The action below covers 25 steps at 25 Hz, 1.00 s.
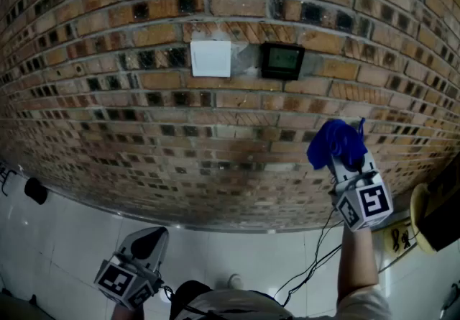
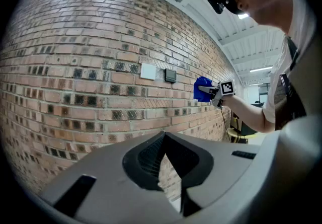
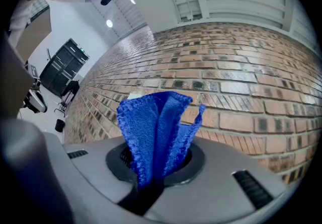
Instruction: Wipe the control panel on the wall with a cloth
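Note:
The small dark control panel (image 1: 281, 60) with a greenish screen is mounted on the brick wall, right of a white switch plate (image 1: 210, 58). My right gripper (image 1: 343, 157) is raised below and to the right of the panel, apart from the wall, and is shut on a bunched blue cloth (image 1: 334, 140). In the right gripper view the cloth (image 3: 156, 122) stands up out of the right gripper (image 3: 153, 170) and hides the panel. My left gripper (image 1: 146, 241) hangs low at the left, shut and holding nothing. The left gripper view shows the panel (image 2: 171, 75) and the cloth (image 2: 202, 90) far beyond the left gripper (image 2: 170, 170).
The brick wall (image 1: 144, 139) fills most of the view and meets a white tiled floor (image 1: 65, 239). A black object (image 1: 34, 190) lies at the left. A yellow thing (image 1: 420, 214) and loose cables (image 1: 316, 261) are at the lower right.

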Available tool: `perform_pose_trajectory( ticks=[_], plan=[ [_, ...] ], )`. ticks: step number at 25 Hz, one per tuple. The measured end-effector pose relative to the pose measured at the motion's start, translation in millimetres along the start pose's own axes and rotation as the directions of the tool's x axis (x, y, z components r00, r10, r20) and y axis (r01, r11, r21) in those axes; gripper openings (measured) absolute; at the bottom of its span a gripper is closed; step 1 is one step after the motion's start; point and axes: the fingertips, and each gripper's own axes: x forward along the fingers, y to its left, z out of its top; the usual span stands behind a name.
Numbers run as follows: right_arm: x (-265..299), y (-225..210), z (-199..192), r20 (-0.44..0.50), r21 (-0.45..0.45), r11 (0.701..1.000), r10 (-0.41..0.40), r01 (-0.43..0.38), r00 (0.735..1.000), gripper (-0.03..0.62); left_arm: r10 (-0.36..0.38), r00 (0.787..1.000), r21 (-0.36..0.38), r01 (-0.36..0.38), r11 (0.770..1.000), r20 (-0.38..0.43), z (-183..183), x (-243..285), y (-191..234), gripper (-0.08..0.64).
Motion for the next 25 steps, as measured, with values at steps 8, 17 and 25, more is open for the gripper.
perform_pose_trajectory(
  ticks=[8, 17, 25],
  plan=[
    [85.2, 23.1, 33.0, -0.011, -0.286, 0.957, 0.051, -0.052, 0.999, 0.087, -0.034, 0.999, -0.023, 0.033, 0.999, -0.016, 2.4, 23.7, 41.9, 0.003],
    [156.1, 27.3, 100.2, 0.048, -0.921, 0.381, -0.098, 0.082, 0.994, 0.086, -0.119, 0.993, 0.013, 0.119, 0.993, -0.025, 6.6, 40.0, 68.3, 0.003],
    [176.7, 39.9, 68.0, -0.012, -0.945, 0.325, -0.167, 0.044, 0.986, 0.087, -0.146, 0.989, -0.003, 0.146, 0.989, -0.038, -5.8, 44.7, 85.6, 0.003]
  ],
)
